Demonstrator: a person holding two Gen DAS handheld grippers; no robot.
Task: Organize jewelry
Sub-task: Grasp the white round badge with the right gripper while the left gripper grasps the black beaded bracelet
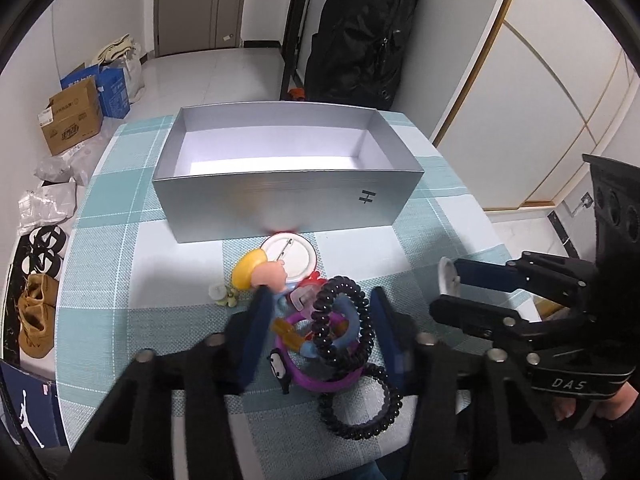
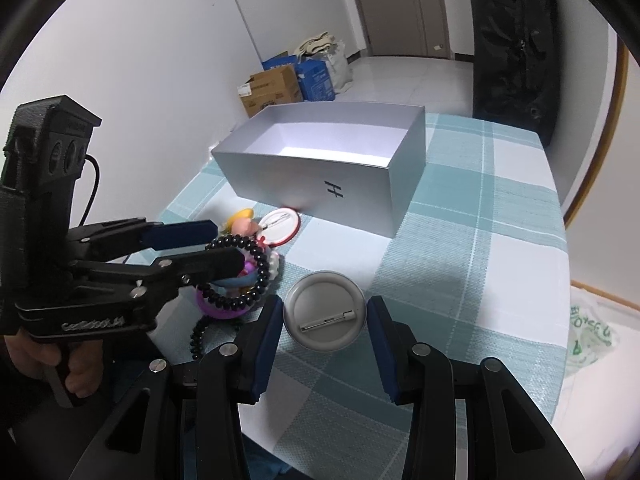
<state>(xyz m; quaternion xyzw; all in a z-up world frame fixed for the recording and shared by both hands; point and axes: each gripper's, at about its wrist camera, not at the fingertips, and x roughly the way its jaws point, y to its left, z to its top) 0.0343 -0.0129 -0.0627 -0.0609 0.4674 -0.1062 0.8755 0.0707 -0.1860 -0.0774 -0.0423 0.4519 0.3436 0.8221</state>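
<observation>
Teal-and-white checked cloth (image 1: 120, 240) covers the table, and near its front edge lies a small heap of trinkets. A black spiral hair tie (image 1: 348, 344) loops over a purple ring (image 1: 320, 380) and a cartoon figure with yellow hair (image 1: 256, 272); a white round badge (image 1: 290, 256) lies face down just behind them, its pin showing. The left gripper (image 1: 320, 320) straddles this heap, jaws partly apart around the coil and figure; whether the pads press on them I cannot tell. Beside it, the right gripper (image 2: 326, 328) has its blue pads clamped on a second pin badge (image 2: 325, 310), back side up. Beyond stands an open silver box (image 1: 288, 200), with cardboard cartons (image 1: 72, 120) on the floor.
</observation>
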